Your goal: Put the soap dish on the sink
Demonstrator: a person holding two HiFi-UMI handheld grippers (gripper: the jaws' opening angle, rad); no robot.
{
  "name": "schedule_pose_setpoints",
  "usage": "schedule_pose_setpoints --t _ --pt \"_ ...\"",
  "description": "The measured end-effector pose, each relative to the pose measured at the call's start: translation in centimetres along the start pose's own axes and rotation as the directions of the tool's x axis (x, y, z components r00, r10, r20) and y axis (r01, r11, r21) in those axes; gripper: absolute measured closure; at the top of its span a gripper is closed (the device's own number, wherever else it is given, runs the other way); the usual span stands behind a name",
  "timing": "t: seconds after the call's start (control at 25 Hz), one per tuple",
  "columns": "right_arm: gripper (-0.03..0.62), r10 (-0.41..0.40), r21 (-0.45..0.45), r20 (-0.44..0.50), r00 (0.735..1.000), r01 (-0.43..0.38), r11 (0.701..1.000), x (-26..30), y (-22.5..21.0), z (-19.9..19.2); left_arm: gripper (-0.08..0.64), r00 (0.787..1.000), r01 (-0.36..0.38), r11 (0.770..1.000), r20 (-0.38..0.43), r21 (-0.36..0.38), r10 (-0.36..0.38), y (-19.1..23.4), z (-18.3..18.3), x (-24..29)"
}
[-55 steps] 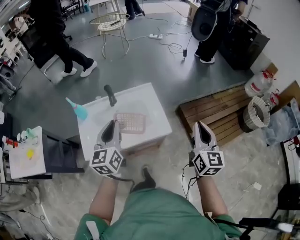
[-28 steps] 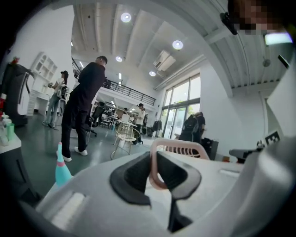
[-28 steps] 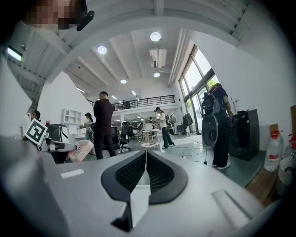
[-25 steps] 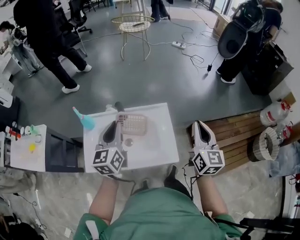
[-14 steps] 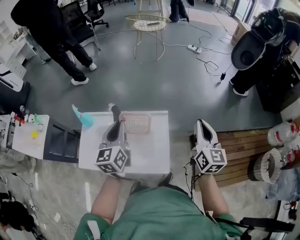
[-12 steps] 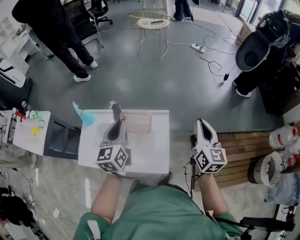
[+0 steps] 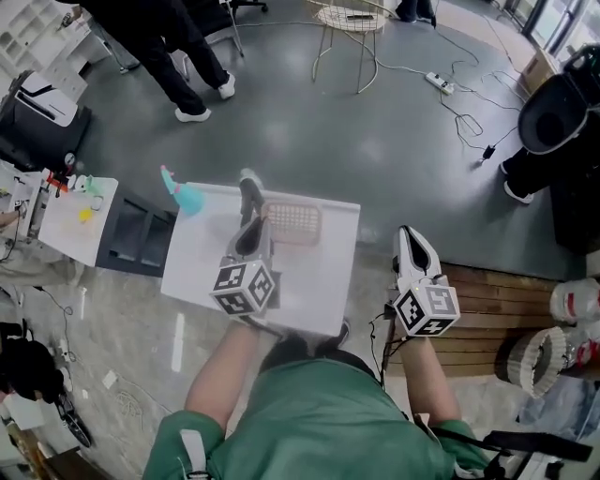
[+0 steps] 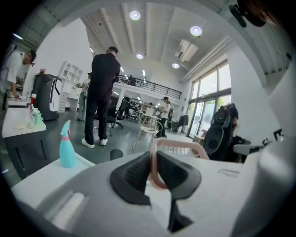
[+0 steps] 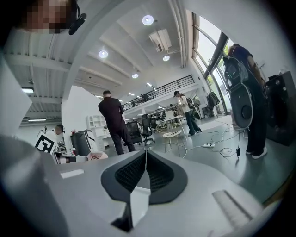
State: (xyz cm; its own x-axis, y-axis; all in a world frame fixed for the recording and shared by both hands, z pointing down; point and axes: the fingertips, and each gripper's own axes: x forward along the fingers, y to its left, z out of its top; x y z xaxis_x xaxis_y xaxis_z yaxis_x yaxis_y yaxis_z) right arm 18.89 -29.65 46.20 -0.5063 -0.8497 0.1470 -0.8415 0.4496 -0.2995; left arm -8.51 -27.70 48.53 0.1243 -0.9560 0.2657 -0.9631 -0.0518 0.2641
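Observation:
The soap dish (image 7: 292, 223) is a pink perforated tray at the far side of the white sink (image 7: 309, 281), right of the black faucet (image 7: 249, 187). My left gripper (image 7: 251, 228) is shut on the dish's near-left rim. In the left gripper view the pink rim (image 8: 178, 147) loops out from between the closed pads of the left gripper (image 8: 154, 169). My right gripper (image 7: 410, 246) hangs right of the sink over the floor, shut and empty. The right gripper view shows the right gripper (image 9: 145, 173) with jaws pressed together and the dish (image 9: 96, 156) far to the left.
A teal spray bottle (image 7: 183, 195) stands on the sink's back-left corner. A dark cabinet and a white side table (image 7: 75, 211) with small items are left of the sink. A wooden pallet (image 7: 506, 300) lies at the right. A wire stool (image 7: 345, 23) and a person in black stand beyond.
The head view has swung and moved closer, so the sink sits higher and more tilted in frame. My left gripper keeps its grip on the dish; the right gripper stays shut beside the sink.

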Motion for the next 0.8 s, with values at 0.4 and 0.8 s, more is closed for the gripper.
schedule_pose_setpoints --t 0.4,0.8 --pt "0.584 -0.059 0.0 -0.062 0.996 0.059 0.998 2.1 -0.2 -2.7 0.515 0.992 -0.046 0.996 -0.121 -0.072 0.037 3.3 -6.7 4.0" --pt "0.584 -0.097 0.004 -0.147 0.984 0.099 0.995 3.9 -0.5 -6.5 0.515 0.976 -0.072 0.991 -0.213 -0.113 0.047 6.3 -11.6 8.6"
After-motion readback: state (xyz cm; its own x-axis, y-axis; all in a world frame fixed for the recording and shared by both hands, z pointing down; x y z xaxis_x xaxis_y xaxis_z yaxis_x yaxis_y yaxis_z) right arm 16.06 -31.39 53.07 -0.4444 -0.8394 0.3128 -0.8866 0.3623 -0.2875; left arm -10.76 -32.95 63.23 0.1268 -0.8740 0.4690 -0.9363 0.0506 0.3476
